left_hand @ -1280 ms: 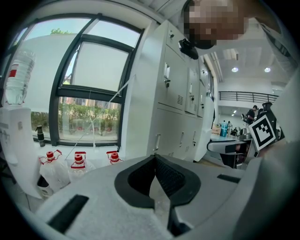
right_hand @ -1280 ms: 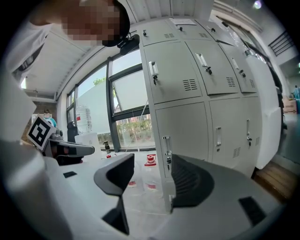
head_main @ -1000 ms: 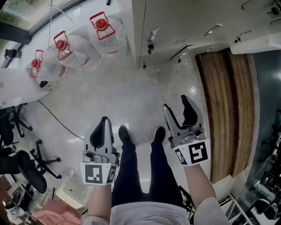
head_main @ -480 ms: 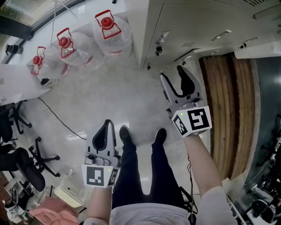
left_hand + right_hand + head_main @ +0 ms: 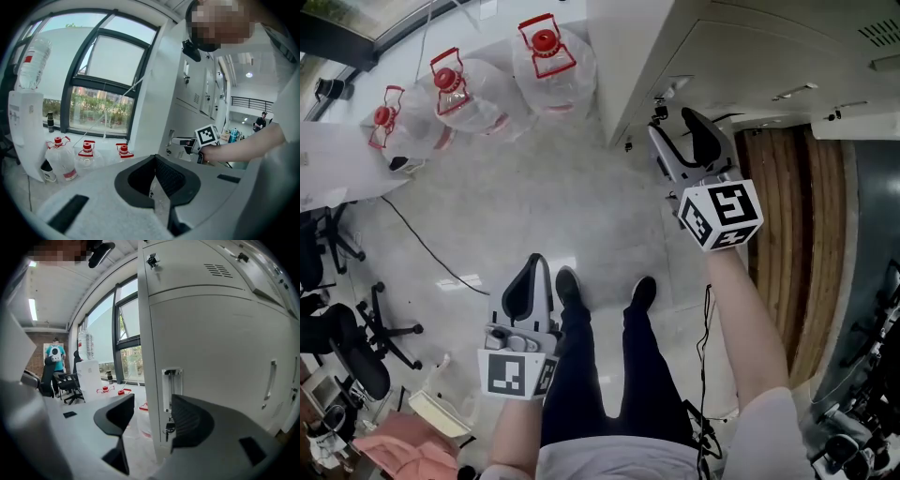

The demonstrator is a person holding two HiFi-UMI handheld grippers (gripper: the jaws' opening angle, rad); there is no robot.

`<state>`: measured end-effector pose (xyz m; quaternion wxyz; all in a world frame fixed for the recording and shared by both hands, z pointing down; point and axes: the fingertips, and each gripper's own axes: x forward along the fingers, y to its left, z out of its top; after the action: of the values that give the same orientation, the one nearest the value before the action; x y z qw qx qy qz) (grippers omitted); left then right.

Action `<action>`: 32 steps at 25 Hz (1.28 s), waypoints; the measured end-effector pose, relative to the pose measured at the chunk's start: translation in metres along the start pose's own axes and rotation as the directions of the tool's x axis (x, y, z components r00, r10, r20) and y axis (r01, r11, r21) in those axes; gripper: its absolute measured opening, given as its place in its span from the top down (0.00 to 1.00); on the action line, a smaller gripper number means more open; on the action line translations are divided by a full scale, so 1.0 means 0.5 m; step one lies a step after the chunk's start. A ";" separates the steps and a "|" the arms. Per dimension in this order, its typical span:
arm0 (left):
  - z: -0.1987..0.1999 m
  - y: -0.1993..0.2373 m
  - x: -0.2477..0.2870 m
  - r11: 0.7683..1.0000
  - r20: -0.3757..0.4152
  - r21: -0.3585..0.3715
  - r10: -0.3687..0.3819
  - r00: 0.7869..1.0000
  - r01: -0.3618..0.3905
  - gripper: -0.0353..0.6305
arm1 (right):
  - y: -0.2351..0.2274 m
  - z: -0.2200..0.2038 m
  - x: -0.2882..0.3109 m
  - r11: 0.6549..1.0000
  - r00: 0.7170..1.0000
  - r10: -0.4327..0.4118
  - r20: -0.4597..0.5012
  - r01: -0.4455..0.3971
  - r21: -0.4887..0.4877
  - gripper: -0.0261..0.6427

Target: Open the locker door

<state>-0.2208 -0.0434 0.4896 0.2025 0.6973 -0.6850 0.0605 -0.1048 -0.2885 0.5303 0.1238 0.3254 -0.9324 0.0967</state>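
The pale grey locker [image 5: 750, 56] stands ahead of me, its door [image 5: 220, 362] closed. A recessed handle [image 5: 171, 390] sits at the door's left edge, with a key [image 5: 168, 429] hanging in the lock below it. My right gripper [image 5: 152, 417] is open, raised at arm's length, its jaws straddling the door edge just short of the handle. In the head view the right gripper [image 5: 684, 141] reaches the locker's corner. My left gripper [image 5: 525, 286] hangs low beside my leg, shut and empty. From the left gripper view the right gripper [image 5: 180, 141] is seen pointing at the locker.
Three big water bottles with red caps [image 5: 548, 56] stand on the floor left of the locker. A water dispenser [image 5: 26, 136] is by the window. Office chairs [image 5: 347, 347] and a floor cable [image 5: 422, 248] lie to my left. A wooden strip [image 5: 787, 216] runs on the right.
My right gripper has risen from beside my leg and moved forward to the locker's handle edge. The left gripper has stayed low and shut.
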 end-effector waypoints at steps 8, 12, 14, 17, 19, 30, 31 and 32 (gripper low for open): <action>0.001 0.049 0.004 0.999 -0.009 -0.023 0.031 0.999 -0.032 0.94 | -0.007 0.018 0.055 0.998 1.000 -0.003 -0.021 0.002 -0.056 0.64; 0.006 0.064 0.006 0.999 0.001 -0.029 0.032 0.999 -0.032 0.94 | -0.013 0.024 0.070 0.998 1.000 -0.011 -0.020 0.010 -0.057 0.64; -0.001 0.072 0.006 0.999 -0.013 -0.028 0.039 0.999 -0.039 0.94 | -0.016 0.029 0.076 0.998 1.000 -0.014 -0.013 0.013 -0.061 0.64; -0.005 0.082 0.006 0.999 -0.020 -0.023 0.047 0.999 -0.047 0.94 | -0.016 0.039 0.084 0.998 1.000 -0.013 0.000 0.013 -0.058 0.64; -0.007 0.085 0.004 0.999 -0.020 -0.021 0.047 0.999 -0.048 0.94 | -0.010 0.044 0.086 0.998 1.000 -0.008 0.007 0.009 -0.056 0.64; -0.020 0.080 -0.004 0.999 -0.031 -0.021 0.033 0.999 -0.034 0.94 | 0.000 0.038 0.067 0.997 1.000 -0.023 0.011 0.024 -0.076 0.64; -0.021 0.073 -0.005 1.000 -0.032 -0.017 0.026 0.999 -0.026 0.94 | 0.001 0.037 0.062 0.997 1.000 -0.028 0.013 0.029 -0.074 0.64; -0.021 0.066 -0.006 1.000 -0.033 -0.012 0.018 0.999 -0.019 0.94 | 0.001 0.036 0.055 0.997 0.999 -0.032 0.014 0.033 -0.073 0.64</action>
<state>-0.2511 -0.0358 0.5048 0.2177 0.6885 -0.6883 0.0695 -0.1292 -0.3089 0.5211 0.1314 0.3362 -0.9307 0.0583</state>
